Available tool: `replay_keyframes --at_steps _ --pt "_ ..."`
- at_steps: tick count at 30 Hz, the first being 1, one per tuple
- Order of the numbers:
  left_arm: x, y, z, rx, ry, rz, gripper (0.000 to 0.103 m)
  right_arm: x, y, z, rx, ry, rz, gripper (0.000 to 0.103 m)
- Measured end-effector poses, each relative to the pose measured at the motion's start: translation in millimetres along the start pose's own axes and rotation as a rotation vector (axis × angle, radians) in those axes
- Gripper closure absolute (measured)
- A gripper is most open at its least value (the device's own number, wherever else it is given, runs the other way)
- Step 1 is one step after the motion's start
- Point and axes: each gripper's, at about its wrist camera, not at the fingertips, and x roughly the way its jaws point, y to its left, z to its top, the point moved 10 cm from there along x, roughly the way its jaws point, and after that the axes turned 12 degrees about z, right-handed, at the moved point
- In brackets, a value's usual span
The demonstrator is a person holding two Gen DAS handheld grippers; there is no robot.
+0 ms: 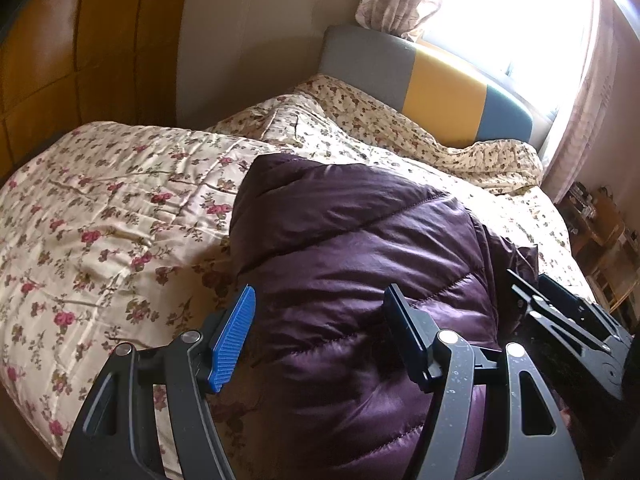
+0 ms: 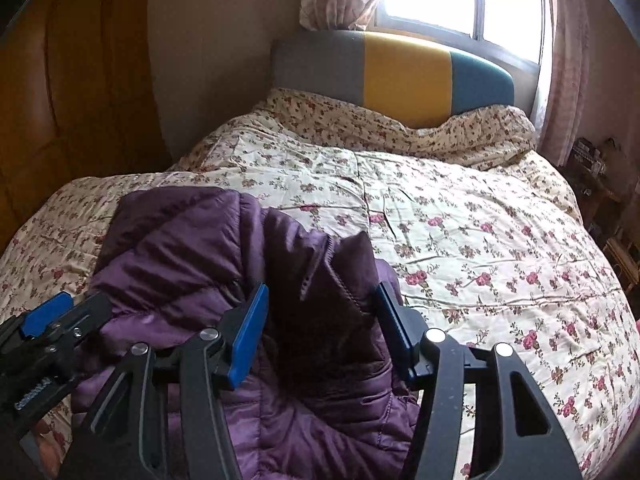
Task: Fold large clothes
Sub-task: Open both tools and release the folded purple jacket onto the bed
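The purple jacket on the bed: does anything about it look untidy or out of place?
Yes. The purple jacket lies bunched on the floral quilt, and its dark collar flap sticks up instead of lying flat.

Both wrist views close, angled down, sharing purple jacket (image 1: 360, 240)

From my left wrist view, the purple jacket (image 1: 360, 240) runs off the bottom edge; its near hem is unseen. The right gripper (image 1: 568, 320) is cut by the right edge, tips buried behind fabric. Shelf clutter (image 1: 600, 220) beside the bed: too small to identify.
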Motion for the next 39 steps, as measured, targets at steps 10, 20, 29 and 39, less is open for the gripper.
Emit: replay_keyframes --at_steps 10,20,29,39 --pt "1.3 -18.8 0.1 0.039 -0.008 -0.012 0.037 16.3 -22.6 -10.2 0.041 0.042 0.002 0.049" --pt "13.9 -35.0 -1.9 0.102 0.001 -0.013 0.037 37.8 -37.6 -23.1 0.057 0.094 0.009 0.049" --pt "39.5 -46.1 -19.7 0.117 0.024 -0.020 0.028 66.2 -46.9 -44.6 0.062 0.125 0.042 0.049" --pt "42.1 -45.6 -23.2 0.123 0.019 0.008 0.026 56.2 -47.4 -45.3 0.063 0.112 0.036 0.047"
